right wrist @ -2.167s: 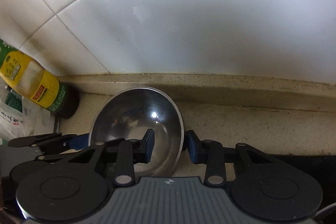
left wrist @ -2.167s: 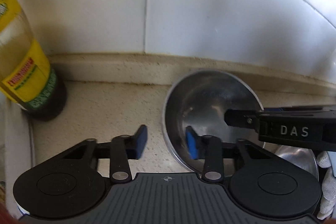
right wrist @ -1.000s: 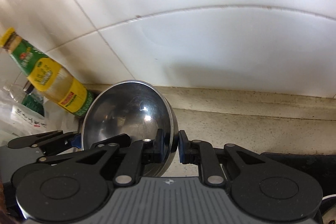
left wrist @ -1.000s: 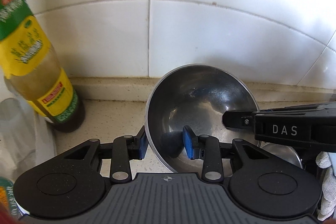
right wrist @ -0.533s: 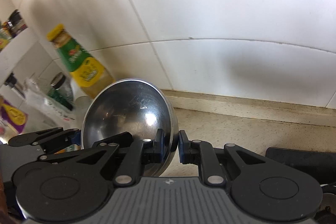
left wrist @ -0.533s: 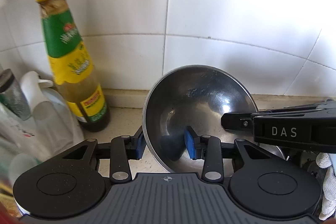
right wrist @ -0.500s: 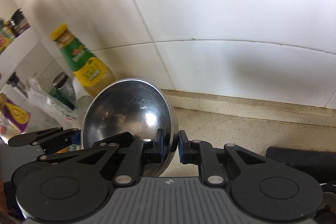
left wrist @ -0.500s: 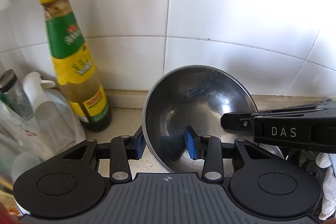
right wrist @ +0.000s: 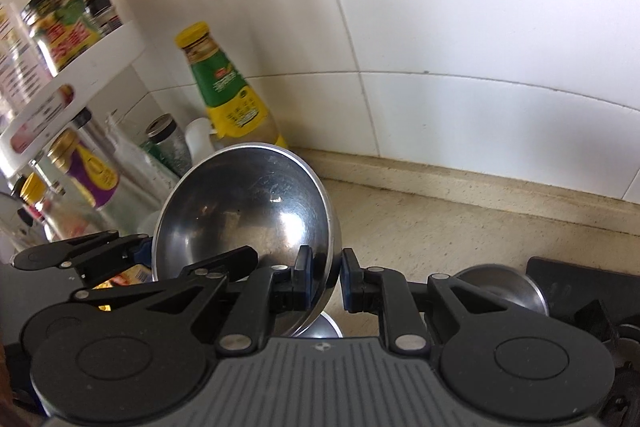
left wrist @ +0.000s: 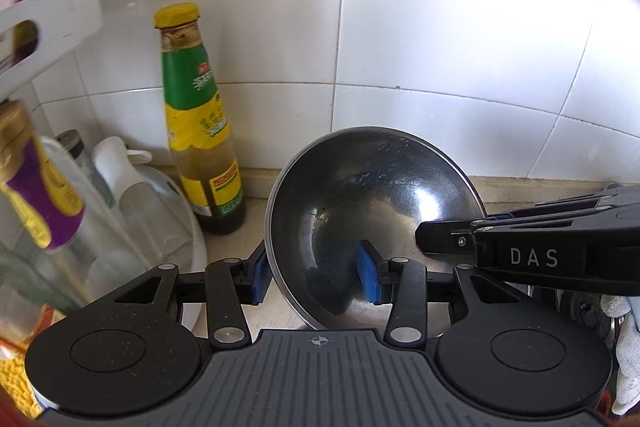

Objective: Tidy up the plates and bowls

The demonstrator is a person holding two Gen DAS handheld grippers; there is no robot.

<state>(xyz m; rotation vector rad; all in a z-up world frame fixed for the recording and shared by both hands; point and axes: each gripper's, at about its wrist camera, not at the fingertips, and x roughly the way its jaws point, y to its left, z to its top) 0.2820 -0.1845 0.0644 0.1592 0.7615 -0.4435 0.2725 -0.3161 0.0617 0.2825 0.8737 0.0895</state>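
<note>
Left to right: sauce bottle (left wrist: 200,131) against the tiled wall; left gripper (left wrist: 316,277) clamped on the near-left rim of the steel bowl (left wrist: 376,211); right gripper (right wrist: 325,279) clamped on its right rim. The bowl is tilted, raised off the bench (right wrist: 460,227); placement not yet done.
</note>
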